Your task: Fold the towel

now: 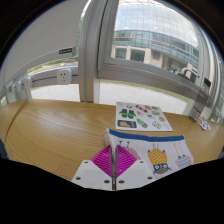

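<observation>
Claw (117,166) low over a wooden table (50,130), its two fingers drawn close together with the magenta pads (104,160) nearly meeting and only a thin dark slit left between them. Nothing clearly pinched in that slit; whether any cloth sits there cannot be told. Towel (145,125) spread flat on the table just ahead of the fingertips and stretching away to the right of them, white with small coloured printed pictures across its upper face. Nearer corner of the towel lying right beside the right finger, a patch with blue and yellow print (160,156) showing there. Far edge of the towel reaching toward the window wall. Beyond the table a pale wall with a socket plate (64,75) set in it, then a thick window frame (92,45) and broad glass panes. Through the glass, a large building (150,35) with rows of windows under bright daylight.
</observation>
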A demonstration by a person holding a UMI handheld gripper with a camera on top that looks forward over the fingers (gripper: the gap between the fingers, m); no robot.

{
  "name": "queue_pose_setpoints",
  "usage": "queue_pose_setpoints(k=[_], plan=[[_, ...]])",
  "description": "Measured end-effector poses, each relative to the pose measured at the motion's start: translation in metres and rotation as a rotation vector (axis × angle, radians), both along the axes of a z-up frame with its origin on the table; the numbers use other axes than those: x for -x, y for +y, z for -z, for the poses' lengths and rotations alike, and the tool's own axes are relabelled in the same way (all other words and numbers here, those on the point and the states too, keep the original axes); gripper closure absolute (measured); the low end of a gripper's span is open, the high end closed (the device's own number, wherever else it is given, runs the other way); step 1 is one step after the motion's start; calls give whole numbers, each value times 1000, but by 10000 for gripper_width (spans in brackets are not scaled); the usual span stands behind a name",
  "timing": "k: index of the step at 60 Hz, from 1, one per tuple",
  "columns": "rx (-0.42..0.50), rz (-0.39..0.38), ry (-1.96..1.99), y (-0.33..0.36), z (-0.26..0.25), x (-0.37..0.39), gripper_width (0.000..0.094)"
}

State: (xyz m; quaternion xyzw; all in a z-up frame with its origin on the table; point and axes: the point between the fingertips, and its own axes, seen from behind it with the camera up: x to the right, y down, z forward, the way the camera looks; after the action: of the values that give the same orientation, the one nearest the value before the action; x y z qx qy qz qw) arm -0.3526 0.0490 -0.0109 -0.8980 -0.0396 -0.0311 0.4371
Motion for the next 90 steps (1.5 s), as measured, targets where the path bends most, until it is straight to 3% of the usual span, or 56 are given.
queue_pose_setpoints(k=[10,17,27,37,44,49,52,72,90], plan=[[10,-32,139,-3,-11,6,908],[-20,-72,274,-8,-52,-6,908],[-100,-53,299,-11,-102,-87,908],[-67,14,281,-9,-71,-190,909],[6,65,202,-7,-20,-260,749],[28,107,133,-9,0,-301,461],[8,107,128,-12,-3,-315,385],[-179,38,206,-54,-95,-302,201],[-245,29,152,-145,-119,-261,185]])
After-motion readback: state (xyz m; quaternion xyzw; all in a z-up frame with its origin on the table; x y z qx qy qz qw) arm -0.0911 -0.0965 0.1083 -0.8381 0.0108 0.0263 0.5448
